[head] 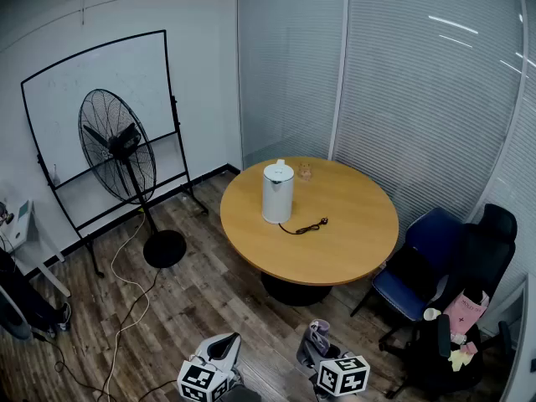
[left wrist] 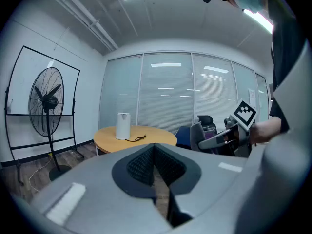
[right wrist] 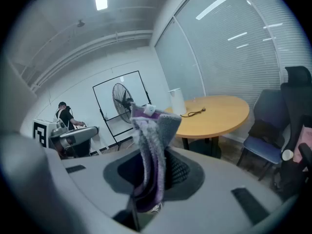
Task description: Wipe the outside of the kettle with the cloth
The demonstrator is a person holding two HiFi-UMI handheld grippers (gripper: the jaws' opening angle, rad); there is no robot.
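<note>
Head view: white kettle (head: 278, 193) upright near round table's (head: 352, 254) left edge, cord (head: 306, 226) beside it. Left gripper (left wrist: 155, 161): jaws pressed together, empty. Right gripper (right wrist: 151, 177): pinching purple-grey cloth (right wrist: 152, 130).

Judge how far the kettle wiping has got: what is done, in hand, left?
Done: the right claw is shut on the cloth. In hand: both claws hang short of the table, left claw shut, empty. Left: reaching the kettle on it and all the wiping.
</note>
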